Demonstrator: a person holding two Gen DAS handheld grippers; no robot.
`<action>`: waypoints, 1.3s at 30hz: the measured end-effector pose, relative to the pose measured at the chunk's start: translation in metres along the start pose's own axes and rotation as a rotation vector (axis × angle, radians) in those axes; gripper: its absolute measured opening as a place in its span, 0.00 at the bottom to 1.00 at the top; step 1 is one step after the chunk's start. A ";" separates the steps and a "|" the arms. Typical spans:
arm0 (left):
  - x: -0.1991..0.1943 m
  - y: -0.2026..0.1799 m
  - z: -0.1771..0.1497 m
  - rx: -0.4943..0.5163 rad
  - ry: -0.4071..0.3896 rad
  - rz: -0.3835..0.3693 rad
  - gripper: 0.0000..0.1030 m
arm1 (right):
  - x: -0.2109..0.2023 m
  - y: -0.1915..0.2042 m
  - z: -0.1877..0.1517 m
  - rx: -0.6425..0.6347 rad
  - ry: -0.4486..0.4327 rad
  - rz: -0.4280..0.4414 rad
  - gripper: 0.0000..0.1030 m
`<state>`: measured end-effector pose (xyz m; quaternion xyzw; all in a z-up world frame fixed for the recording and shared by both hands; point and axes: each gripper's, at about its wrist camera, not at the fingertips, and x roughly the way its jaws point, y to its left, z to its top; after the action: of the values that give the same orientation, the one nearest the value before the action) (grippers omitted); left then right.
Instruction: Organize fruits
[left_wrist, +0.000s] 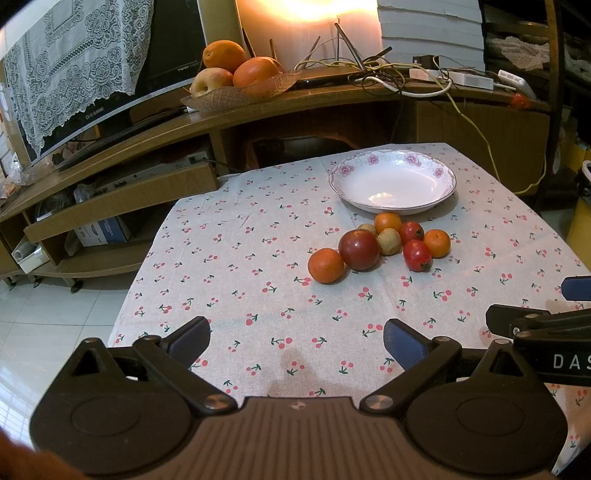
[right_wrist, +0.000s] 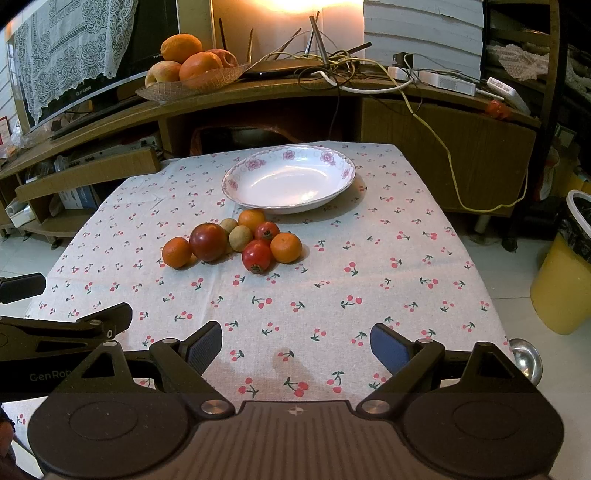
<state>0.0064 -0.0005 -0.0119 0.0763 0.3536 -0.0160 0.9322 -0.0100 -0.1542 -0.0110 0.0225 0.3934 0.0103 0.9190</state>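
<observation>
— so, both tools low at the near edge: left gripper (left_wrist: 297, 341) and right gripper (right_wrist: 296, 345), jaws apart, holding nothing.
— and the fruit?
— fruit cluster (right_wrist: 236, 242) mid-cloth, just in front of the white plate (right_wrist: 258, 164); bare tablecloth (right_wrist: 388, 280) lies between it and the grippers.

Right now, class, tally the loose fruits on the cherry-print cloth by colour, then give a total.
Orange fruits: 3
Bright red fruits: 2
Dark red fruit: 1
Yellow-green fruits: 2
Total: 8
</observation>
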 end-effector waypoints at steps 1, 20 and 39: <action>0.000 0.000 0.000 0.000 0.000 0.000 1.00 | 0.000 0.000 0.000 0.000 0.000 0.000 0.86; 0.001 -0.001 0.000 0.003 0.002 -0.001 1.00 | 0.000 0.002 -0.001 -0.002 0.003 0.000 0.86; 0.012 0.007 -0.001 0.007 0.015 0.001 0.98 | 0.013 0.008 0.004 -0.008 0.045 0.029 0.83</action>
<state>0.0149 0.0065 -0.0199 0.0796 0.3604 -0.0163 0.9293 0.0019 -0.1464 -0.0170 0.0243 0.4135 0.0255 0.9098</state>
